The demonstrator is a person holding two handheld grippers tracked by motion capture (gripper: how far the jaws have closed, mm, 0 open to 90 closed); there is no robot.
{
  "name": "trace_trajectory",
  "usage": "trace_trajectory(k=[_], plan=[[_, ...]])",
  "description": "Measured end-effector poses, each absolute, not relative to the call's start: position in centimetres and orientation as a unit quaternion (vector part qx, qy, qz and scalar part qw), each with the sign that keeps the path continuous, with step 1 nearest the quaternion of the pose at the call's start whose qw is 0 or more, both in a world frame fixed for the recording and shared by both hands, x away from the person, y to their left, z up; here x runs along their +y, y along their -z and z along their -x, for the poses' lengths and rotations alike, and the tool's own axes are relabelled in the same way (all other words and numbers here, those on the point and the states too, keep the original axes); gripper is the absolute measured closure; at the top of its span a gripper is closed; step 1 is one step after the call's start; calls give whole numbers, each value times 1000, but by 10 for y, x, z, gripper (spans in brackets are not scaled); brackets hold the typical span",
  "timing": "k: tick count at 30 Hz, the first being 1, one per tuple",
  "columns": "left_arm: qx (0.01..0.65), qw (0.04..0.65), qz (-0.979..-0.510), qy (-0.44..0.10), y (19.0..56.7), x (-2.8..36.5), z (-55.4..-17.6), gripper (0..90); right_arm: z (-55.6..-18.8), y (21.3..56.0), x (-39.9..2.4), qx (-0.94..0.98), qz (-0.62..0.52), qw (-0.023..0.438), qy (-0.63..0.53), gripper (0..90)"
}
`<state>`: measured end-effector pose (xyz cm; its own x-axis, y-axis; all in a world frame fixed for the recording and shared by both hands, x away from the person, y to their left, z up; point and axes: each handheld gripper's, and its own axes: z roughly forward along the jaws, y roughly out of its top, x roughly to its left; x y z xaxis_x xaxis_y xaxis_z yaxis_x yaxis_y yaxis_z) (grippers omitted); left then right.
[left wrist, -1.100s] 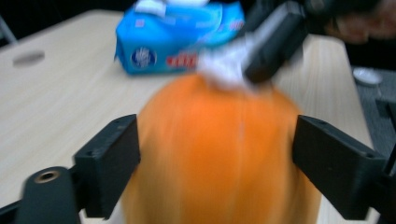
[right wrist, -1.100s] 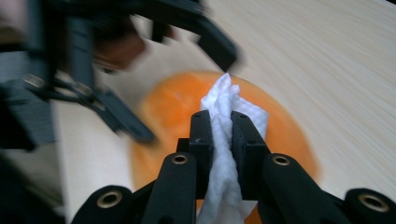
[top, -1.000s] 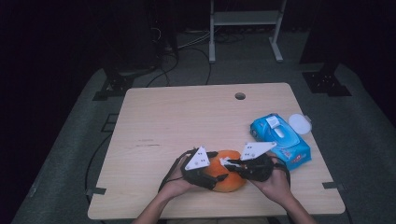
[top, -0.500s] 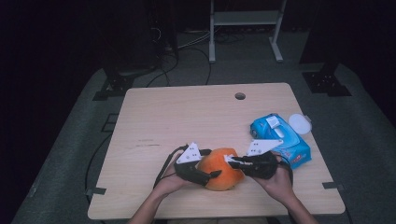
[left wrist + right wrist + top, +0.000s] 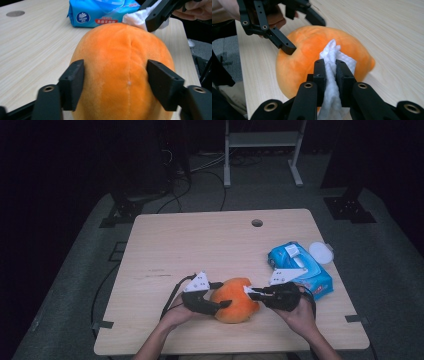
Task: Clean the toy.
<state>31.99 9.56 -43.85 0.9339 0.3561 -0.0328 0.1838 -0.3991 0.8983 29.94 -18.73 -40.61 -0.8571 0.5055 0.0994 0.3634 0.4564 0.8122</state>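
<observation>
A round orange plush toy lies near the table's front edge. My left gripper holds it from the left, one jaw pressed on each flank of the plush toy. My right gripper comes in from the right, shut on a crumpled white wipe. The wipe rests against the plush's upper right side. In the right gripper view my right gripper pinches the wipe in front of the plush toy, and one of the left gripper's fingers touches the far side.
A blue pack of wipes lies at the table's right edge, close behind my right hand. A white round lid sits beside it. The wooden table has a cable hole at the back.
My left gripper and the plush have shifted a little to the left. My right gripper with the wipe has drawn slightly to the right across the plush.
</observation>
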Motion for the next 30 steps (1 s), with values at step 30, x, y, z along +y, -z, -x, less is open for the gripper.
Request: trace_trajectory(k=[30], plan=[[114,511,-849,-75,438,81,-306,334,-312,411,-196,829,-292,58,-474,795]])
